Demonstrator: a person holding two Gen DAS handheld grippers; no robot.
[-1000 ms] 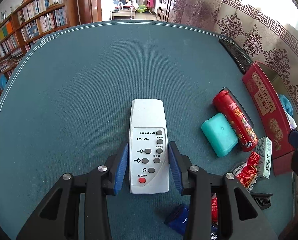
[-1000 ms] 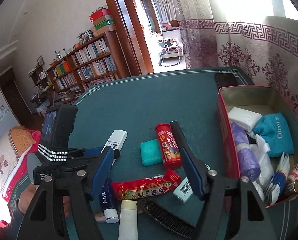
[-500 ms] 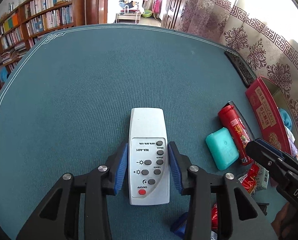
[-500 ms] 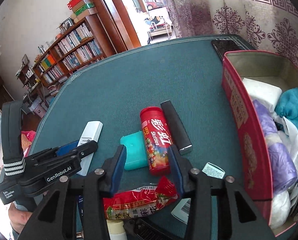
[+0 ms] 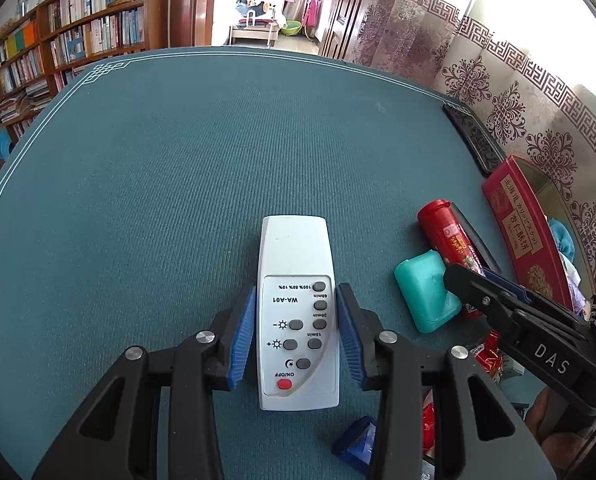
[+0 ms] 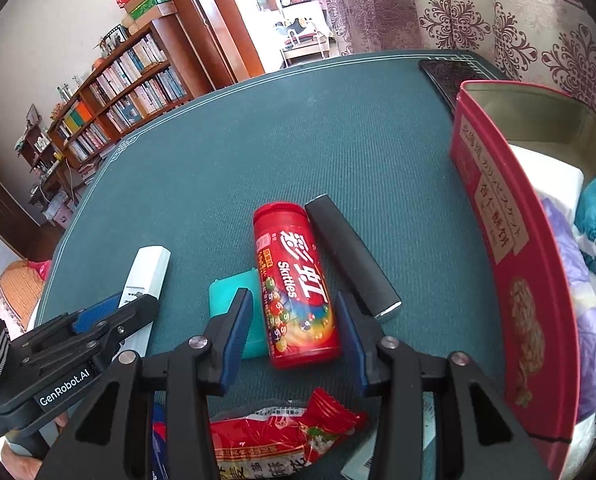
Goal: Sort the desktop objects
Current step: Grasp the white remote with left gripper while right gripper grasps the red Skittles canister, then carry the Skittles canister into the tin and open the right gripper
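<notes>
A broad teal mat (image 5: 186, 168) covers the table, bookshelves and an open doorway beyond it, patterned curtains along the right. The far and left stretches of the mat lie bare, plenty of room to swing either arm; all the clutter sits near and to the right.

The red tin (image 6: 510, 280) at the right edge already holds a white packet, a teal cloth and purple bags, so by my reading the sorting is under way but well short of done. Still out on the mat: the white remote (image 5: 296, 308), the teal soap-like block (image 5: 426, 292), the red Skittles tube (image 6: 294, 292), a dark bar (image 6: 350, 256) lying just to its right, a red snack packet (image 6: 274, 436) at the near edge, and a dark phone-like slab (image 6: 442, 76) at the far right corner.

The left gripper (image 5: 296, 336) straddles the near half of the remote, blue pads tight along its sides; whether they are actually pressing, I cannot tell. The right gripper (image 6: 294, 340) brackets the near end of the Skittles tube, a slim gap showing on each side, so it looks parted, not pinching.

Watch the tin's tall wall: anything going in has to clear that rim, and the two grippers sit close together near the teal block.
</notes>
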